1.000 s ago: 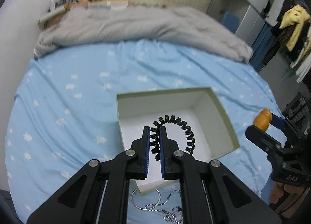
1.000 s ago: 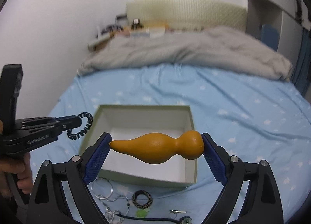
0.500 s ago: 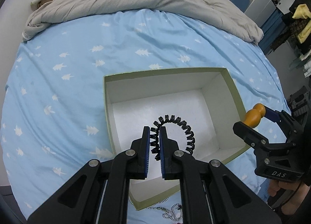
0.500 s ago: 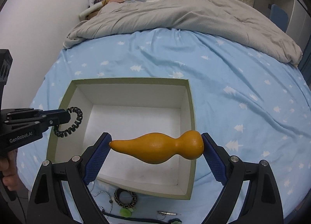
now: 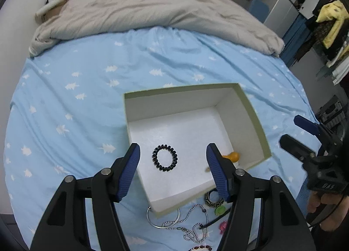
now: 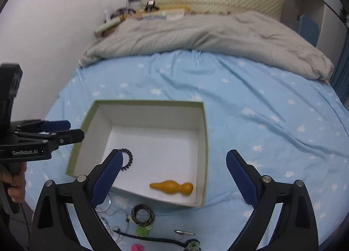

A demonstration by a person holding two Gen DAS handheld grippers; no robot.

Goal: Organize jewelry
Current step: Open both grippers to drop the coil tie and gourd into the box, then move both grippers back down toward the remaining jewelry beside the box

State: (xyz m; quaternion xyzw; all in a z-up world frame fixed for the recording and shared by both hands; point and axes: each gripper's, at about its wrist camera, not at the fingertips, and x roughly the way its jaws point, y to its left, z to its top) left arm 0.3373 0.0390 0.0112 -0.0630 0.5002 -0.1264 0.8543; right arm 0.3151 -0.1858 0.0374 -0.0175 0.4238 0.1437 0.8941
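Left wrist view: left gripper [image 5: 173, 171] jaws are opening, nothing between them; hair tie [image 5: 165, 157] and gourd [image 6: 172, 187] lie in the box [image 5: 257, 118]. Right gripper [image 6: 174, 176] gapes wide, empty. Reaching for the chain [image 5: 194, 222] could snag it on the box edge.

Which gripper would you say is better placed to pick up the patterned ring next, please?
Probably the right gripper: open and empty, with the patterned ring on the sheet just below it. The left gripper, jaws opening, hangs over the box.

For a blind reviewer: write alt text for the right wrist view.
A white open box on a blue bedsheet holds an orange gourd-shaped piece and a black coil bracelet. The right gripper hangs open above; more jewelry lies before the box.
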